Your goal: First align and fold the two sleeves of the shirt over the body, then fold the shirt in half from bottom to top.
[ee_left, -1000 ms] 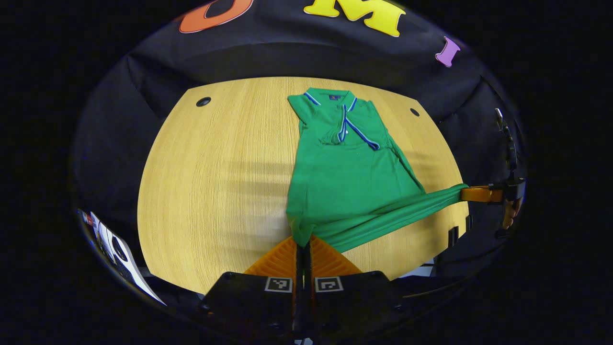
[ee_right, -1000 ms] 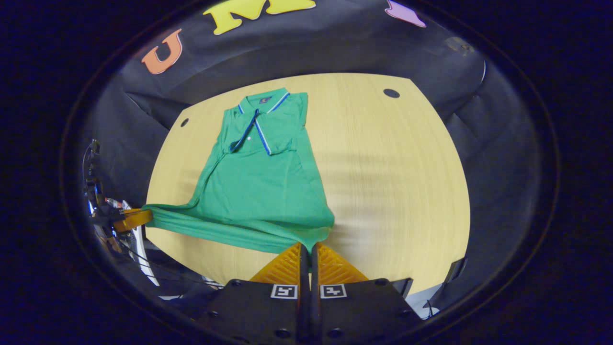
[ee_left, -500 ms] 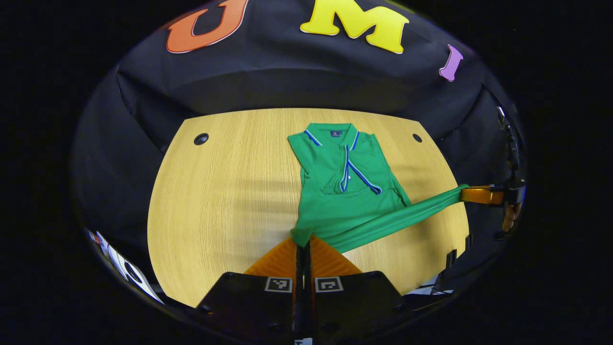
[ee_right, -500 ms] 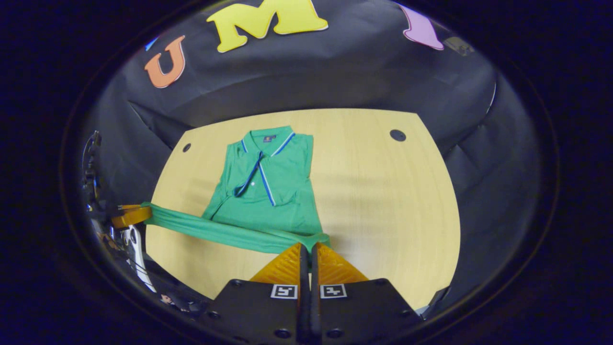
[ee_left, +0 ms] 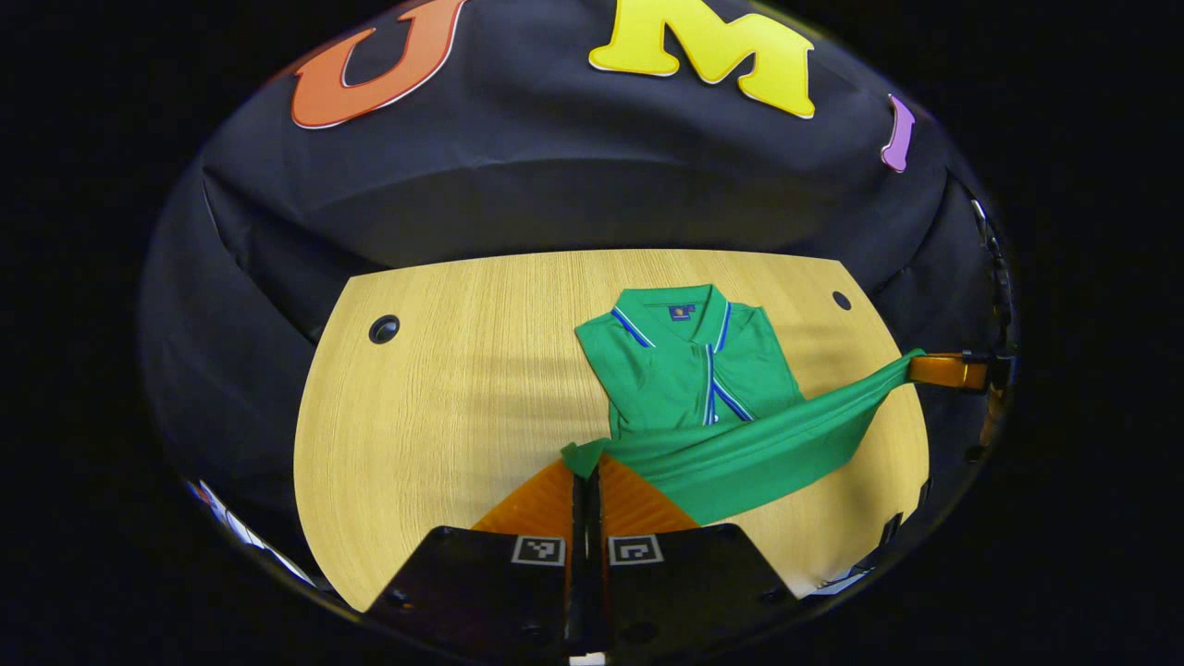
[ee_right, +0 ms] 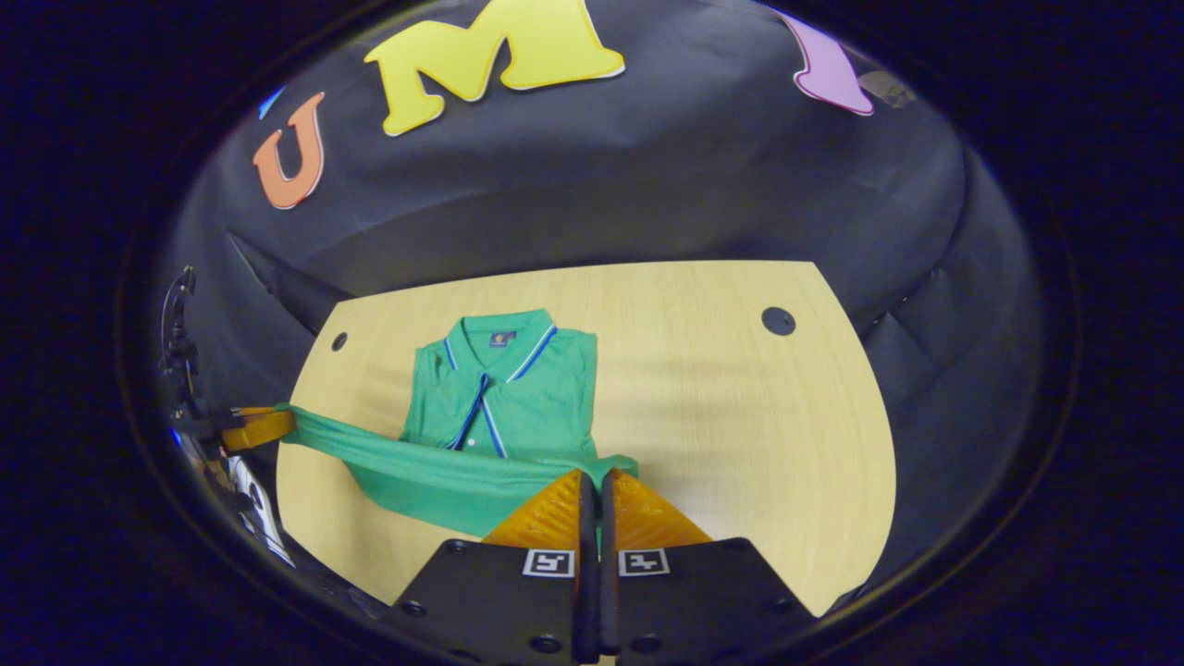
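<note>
Pinching a bottom corner each, the left gripper [ee_left: 585, 476] and right gripper [ee_right: 593, 486] are clamped on the green shirt [ee_left: 689, 375], hem stretched taut between them above the wooden table [ee_left: 444, 370]. That tension should keep the edge straight while it travels toward the collar [ee_right: 499, 335]. No containers are about.

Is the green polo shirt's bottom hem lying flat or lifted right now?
Lifted: both grippers pinch the green polo shirt hem, stretched above the wooden table.
</note>
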`<state>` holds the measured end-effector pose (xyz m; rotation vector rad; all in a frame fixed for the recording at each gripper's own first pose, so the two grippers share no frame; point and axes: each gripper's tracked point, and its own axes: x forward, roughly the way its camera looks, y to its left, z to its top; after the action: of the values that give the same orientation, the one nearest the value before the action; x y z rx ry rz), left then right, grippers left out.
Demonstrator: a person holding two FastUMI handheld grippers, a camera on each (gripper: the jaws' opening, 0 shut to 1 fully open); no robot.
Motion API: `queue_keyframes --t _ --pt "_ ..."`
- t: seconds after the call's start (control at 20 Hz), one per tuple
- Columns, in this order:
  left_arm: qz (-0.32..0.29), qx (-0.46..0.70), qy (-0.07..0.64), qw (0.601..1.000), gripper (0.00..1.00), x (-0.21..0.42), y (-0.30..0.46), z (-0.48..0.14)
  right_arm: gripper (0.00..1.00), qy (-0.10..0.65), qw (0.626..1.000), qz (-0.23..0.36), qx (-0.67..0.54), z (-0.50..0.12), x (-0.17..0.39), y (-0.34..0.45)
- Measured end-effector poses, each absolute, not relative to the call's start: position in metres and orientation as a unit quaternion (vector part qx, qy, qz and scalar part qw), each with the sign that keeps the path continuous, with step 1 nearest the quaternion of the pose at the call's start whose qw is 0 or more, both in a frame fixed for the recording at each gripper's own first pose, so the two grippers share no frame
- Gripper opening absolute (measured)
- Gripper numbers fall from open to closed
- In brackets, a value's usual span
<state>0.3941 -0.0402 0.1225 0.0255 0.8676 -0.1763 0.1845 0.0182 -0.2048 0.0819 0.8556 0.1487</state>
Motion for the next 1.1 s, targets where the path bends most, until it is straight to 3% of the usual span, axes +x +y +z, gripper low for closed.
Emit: queue_keyframes --t 0.75,1.1 --pt "-0.057 -0.035 0.351 0.934 0.03 0.568 -0.054 0.049 0.03 0.332 0.943 0.037 -0.002 -0.273 0.356 0.02" --pt "-0.044 -0.022 0.372 0.927 0.03 0.584 -0.05 0.01 0.02 0.35 0.936 0.038 -0.001 -0.326 0.384 0.025"
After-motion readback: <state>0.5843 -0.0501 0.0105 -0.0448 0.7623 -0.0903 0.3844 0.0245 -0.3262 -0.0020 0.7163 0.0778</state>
